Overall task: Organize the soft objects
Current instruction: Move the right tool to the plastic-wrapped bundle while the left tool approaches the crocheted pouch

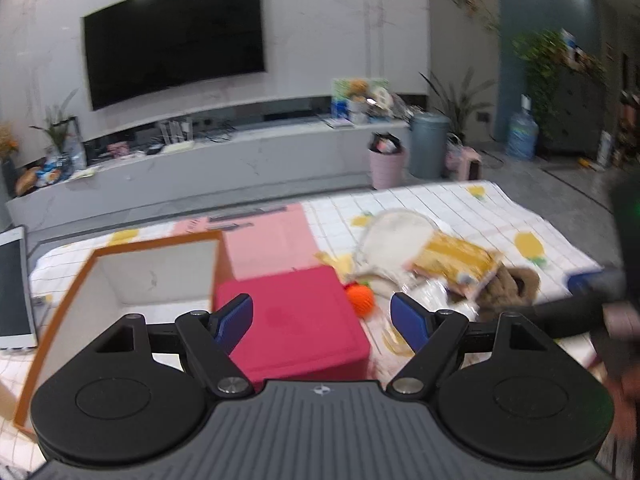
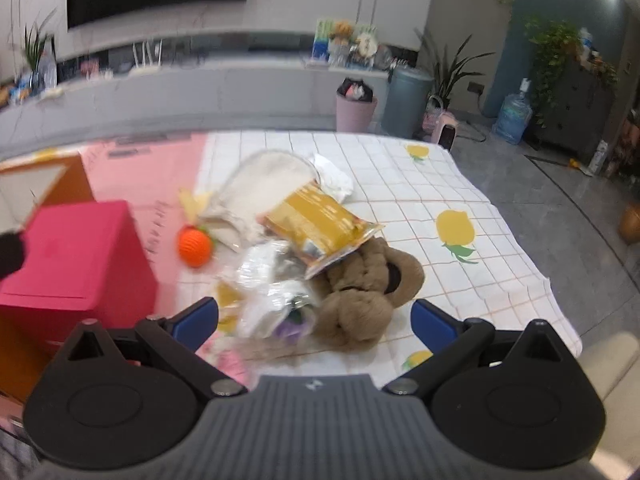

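Approach step, nothing lifted; left gripper (image 1: 322, 318) and right gripper (image 2: 316, 320) both spread wide, empty. Next, by judgement: close on brown plush (image 2: 370, 300), frame centre; carry to open box (image 1: 120, 276), left.

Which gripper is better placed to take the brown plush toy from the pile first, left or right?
Probably the right gripper: its open jaws frame the brown plush toy. The left gripper, also open, faces the red box.

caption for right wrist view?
Open right tongs above heap: tan plush toy, yellow packet, orange knitted ball.
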Demonstrator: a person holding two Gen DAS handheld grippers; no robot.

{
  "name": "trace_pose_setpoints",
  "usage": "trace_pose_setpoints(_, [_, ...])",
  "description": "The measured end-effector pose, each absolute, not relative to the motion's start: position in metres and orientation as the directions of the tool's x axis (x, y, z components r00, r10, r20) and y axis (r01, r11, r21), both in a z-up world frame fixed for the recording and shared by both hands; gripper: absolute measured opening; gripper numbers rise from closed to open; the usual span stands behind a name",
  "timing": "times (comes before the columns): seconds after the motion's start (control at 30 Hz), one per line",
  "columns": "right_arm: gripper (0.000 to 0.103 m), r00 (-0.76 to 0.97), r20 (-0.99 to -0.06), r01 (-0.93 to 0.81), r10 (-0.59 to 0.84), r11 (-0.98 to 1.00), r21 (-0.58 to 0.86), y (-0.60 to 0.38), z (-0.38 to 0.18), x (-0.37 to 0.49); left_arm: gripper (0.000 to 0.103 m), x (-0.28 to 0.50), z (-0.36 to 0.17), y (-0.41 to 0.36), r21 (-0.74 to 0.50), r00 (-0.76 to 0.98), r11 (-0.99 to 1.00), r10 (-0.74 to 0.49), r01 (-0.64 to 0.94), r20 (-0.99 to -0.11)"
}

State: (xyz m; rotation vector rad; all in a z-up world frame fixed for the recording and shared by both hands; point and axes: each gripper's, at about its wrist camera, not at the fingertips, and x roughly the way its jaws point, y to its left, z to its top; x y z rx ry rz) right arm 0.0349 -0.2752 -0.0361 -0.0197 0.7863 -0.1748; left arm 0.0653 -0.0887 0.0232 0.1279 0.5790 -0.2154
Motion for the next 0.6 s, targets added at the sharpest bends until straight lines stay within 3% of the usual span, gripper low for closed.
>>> trace_pose_setpoints(0.17, [0.097, 0.613, -0.790, 0.015, 0.034, 0.998, 0.055, -0.290, -0.061, 0.076, 0.092, 0.059, 0.002, -0.092, 0.053, 0.778, 0.950, -0.220, 0.309, -0.589])
trace_pose_setpoints(0.23, [0.089, 0.589, -0.807, -0.036, 0.035, 0.999, 0.017, -0.279, -0.070, 0.088, 0.092, 0.059, -0.005, -0.093, 0.042, 0.744, 0.942, -0.237, 0.334, -0.624])
trace_pose_setpoints(0.43, [0.087, 0.596, -0.802, -0.189, -0.030, 0.966, -0.176, -0.247, -0.088, 0.113, 0.092, 0.059, -0.016, -0.092, 0.018, 0.715, 0.929, -0.272, 0.370, -0.644])
trace_pose_setpoints(0.6, [0.077, 0.559, -0.819, -0.232, -0.131, 0.923, -0.307, -0.240, -0.117, 0.127, 0.092, 0.060, -0.024, -0.089, 0.008, 0.694, 0.925, -0.278, 0.379, -0.664])
